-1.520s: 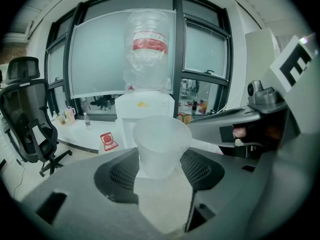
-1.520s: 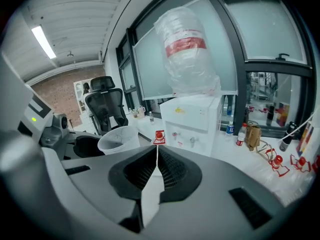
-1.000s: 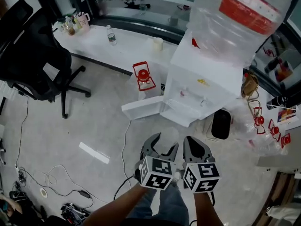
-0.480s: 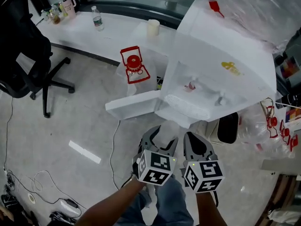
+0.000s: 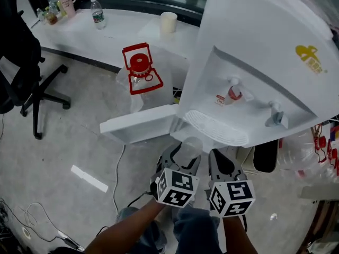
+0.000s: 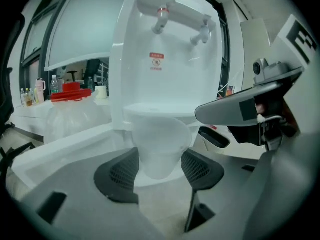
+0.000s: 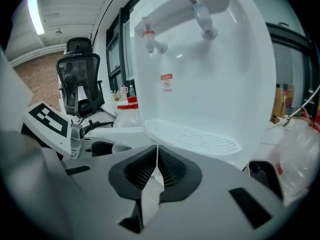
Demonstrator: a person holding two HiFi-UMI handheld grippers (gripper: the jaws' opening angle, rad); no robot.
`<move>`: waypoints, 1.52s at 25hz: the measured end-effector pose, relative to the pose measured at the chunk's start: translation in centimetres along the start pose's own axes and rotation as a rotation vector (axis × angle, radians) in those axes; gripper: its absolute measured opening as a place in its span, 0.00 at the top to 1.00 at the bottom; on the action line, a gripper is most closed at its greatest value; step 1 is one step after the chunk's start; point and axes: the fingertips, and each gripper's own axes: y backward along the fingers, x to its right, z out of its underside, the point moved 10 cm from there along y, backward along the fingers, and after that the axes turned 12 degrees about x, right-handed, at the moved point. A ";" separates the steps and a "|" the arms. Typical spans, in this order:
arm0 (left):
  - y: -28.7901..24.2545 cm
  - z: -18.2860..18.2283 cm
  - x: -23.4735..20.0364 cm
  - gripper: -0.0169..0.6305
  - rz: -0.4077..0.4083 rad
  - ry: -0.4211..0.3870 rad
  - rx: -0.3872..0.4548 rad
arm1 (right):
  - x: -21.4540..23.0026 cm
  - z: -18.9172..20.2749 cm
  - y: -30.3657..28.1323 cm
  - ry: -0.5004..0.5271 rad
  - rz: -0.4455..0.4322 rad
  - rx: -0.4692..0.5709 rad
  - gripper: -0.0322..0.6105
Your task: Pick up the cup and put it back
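My left gripper (image 5: 183, 153) is shut on a translucent plastic cup (image 5: 189, 147), held upright in the air just in front of the white water dispenser (image 5: 254, 52). In the left gripper view the cup (image 6: 160, 146) sits between both mesh pads (image 6: 122, 171), with the drip tray (image 6: 150, 111) right behind it and the red tap (image 6: 161, 19) and second tap (image 6: 201, 31) above. My right gripper (image 5: 221, 162) hangs beside the left, shut with nothing in it; its pads (image 7: 172, 171) meet in front of the ribbed drip tray (image 7: 192, 134).
A white door panel (image 5: 140, 123) juts out left of the dispenser's base. An empty water jug with a red cap (image 5: 140, 73) stands behind it by a white desk (image 5: 114, 36) with a bottle (image 5: 97, 12). An office chair (image 5: 21, 62) is at left, a black bin (image 5: 265, 155) at right.
The dispenser's taps and drip tray have come much closer in the head view. Both grippers keep their pose, the cup now showing clearly in the left one, near the tray.
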 end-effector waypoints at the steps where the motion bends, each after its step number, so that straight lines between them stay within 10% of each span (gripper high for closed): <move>1: -0.9 0.8 -0.1 0.56 0.004 0.002 0.006 | 0.5 0.9 -0.5 0.007 0.003 0.004 0.92; 38: -24.4 20.3 -3.6 0.56 0.022 -0.042 0.065 | 8.4 17.6 -11.9 0.087 0.011 0.070 0.92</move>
